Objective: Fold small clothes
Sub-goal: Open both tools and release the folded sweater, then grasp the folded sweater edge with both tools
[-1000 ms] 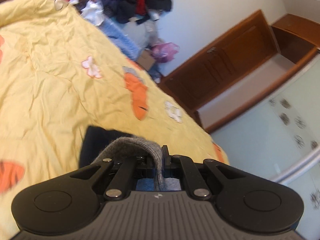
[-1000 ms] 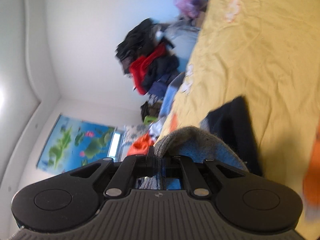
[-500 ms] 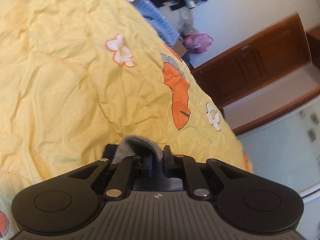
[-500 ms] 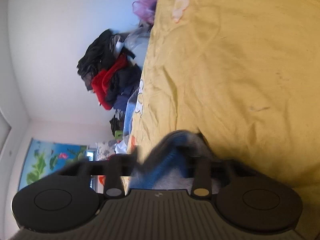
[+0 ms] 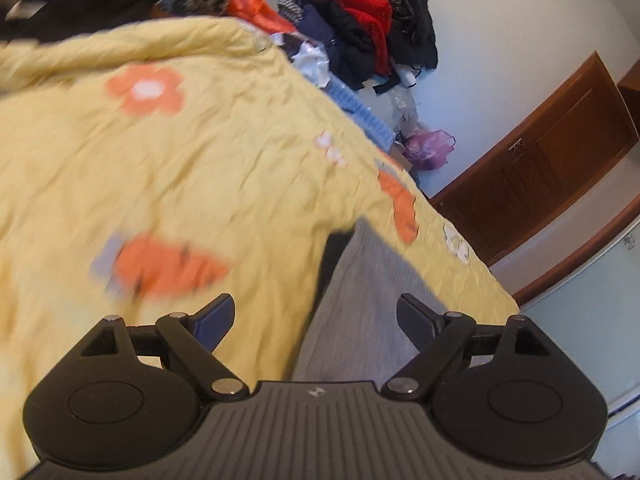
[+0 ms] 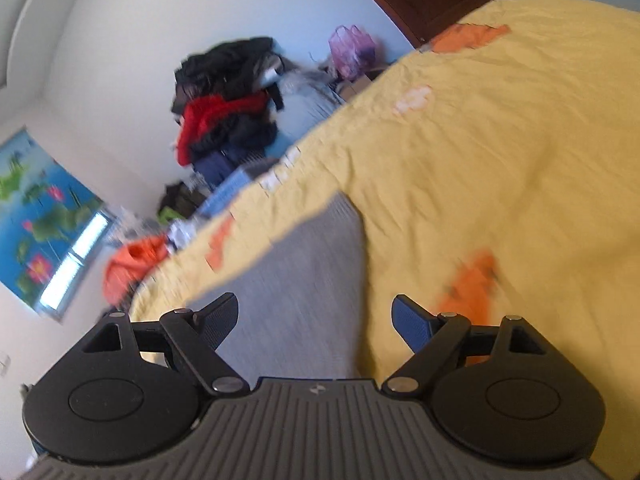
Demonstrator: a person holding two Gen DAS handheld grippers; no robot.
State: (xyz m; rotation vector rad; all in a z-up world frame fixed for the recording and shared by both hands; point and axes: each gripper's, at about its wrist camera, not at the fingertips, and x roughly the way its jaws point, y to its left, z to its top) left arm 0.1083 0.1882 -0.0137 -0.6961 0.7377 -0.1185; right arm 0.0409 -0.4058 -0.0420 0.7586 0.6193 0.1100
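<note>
A small grey knit garment [image 5: 360, 304] lies flat on the yellow bedspread [image 5: 180, 168] with orange prints. A dark edge shows along its left side in the left wrist view. My left gripper [image 5: 316, 314] hovers just behind the cloth, its jaws opening wide, and neither pad touches the fabric. In the right wrist view the same grey garment [image 6: 304, 288] stretches ahead of my right gripper [image 6: 314, 314], whose jaws are also opening, with the cloth below them and not pinched.
A heap of dark and red clothes [image 5: 360, 28] is piled against the wall beyond the bed [image 6: 224, 120]. A purple bag [image 5: 428, 148] sits on the floor near a brown wooden door [image 5: 540, 160]. An orange cloth [image 6: 132, 264] lies past the bed's far edge.
Both grippers were shut on the grey garment, holding it folded over. Now both have let go and spread apart, and the garment lies flat on the bedspread. Both views have swung.
</note>
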